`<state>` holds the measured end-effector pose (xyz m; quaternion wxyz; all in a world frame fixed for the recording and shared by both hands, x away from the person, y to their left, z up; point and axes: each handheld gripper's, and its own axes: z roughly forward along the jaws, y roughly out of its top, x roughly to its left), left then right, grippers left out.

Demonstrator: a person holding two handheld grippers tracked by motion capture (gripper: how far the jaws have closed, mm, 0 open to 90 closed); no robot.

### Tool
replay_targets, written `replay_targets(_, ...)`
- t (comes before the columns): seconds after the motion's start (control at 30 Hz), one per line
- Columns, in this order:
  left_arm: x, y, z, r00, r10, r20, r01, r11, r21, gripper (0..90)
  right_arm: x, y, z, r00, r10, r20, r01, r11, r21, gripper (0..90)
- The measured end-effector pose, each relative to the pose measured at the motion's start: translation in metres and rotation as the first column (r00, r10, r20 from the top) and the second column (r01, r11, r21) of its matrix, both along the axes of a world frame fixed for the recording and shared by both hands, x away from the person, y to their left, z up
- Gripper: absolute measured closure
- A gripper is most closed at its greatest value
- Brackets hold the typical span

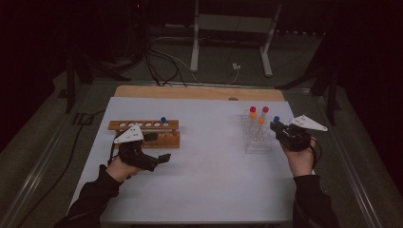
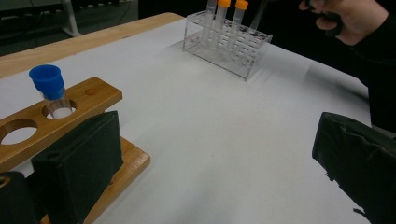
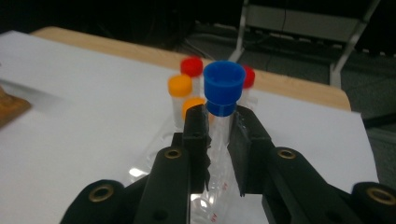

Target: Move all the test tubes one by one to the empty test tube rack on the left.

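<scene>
Right gripper (image 3: 217, 135) has its jaws clamped on a blue-capped test tube (image 3: 223, 88), held upright just above the clear acrylic rack (image 1: 258, 142) at 3 o'clock on the table (image 1: 209, 175). Red- and orange-capped tubes (image 3: 180, 87) stand in that rack. Left gripper (image 1: 157, 148), jaws wide apart and holding nothing, sits by the wooden rack (image 1: 142, 125) at 9 o'clock, which holds another blue-capped tube (image 2: 49, 84).

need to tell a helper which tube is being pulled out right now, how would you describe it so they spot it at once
Look to the clear plastic rack on the right side of the white table, where capped tubes stand upright. The one meant is the blue-capped tube clamped just below its cap by the right gripper. Its neighbours in that rack wear red or orange caps, and the other blue cap stands far left in the wooden rack.
</scene>
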<state>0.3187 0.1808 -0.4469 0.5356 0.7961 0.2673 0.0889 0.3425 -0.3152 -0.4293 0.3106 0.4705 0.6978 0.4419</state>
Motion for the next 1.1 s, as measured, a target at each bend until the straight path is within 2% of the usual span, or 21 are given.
replay_targets(0.23,0.0,-0.002,0.001,1.0,-0.007,-0.003,0.007,1.0,0.0,2.5,-0.009,0.01,0.013,0.9984,0.046,0.032,-0.046,0.999,0.003,77.6)
replay_targets(0.57,-0.002,-0.003,0.004,0.9997,-0.023,-0.003,0.023,0.9997,-0.006,2.5,-0.017,0.037,0.015,0.9878,0.154,0.02,-0.154,0.988,-0.005,77.6)
replay_targets(0.87,-0.003,-0.008,0.006,0.9991,-0.042,-0.007,0.042,0.9991,-0.003,2.5,-0.024,0.067,0.012,0.9674,0.253,-0.002,-0.253,0.967,-0.026,77.6)
replay_targets(1.0,-0.003,-0.011,0.008,0.9986,-0.053,-0.007,0.053,0.9986,-0.007,2.6,-0.028,0.078,0.009,0.9545,0.298,-0.017,-0.298,0.954,-0.019,77.6)
replay_targets(1.1,-0.003,-0.014,0.011,0.9981,-0.062,-0.002,0.062,0.9981,-0.007,2.6,-0.031,0.087,0.006,0.9449,0.326,-0.028,-0.327,0.944,-0.037,77.6)
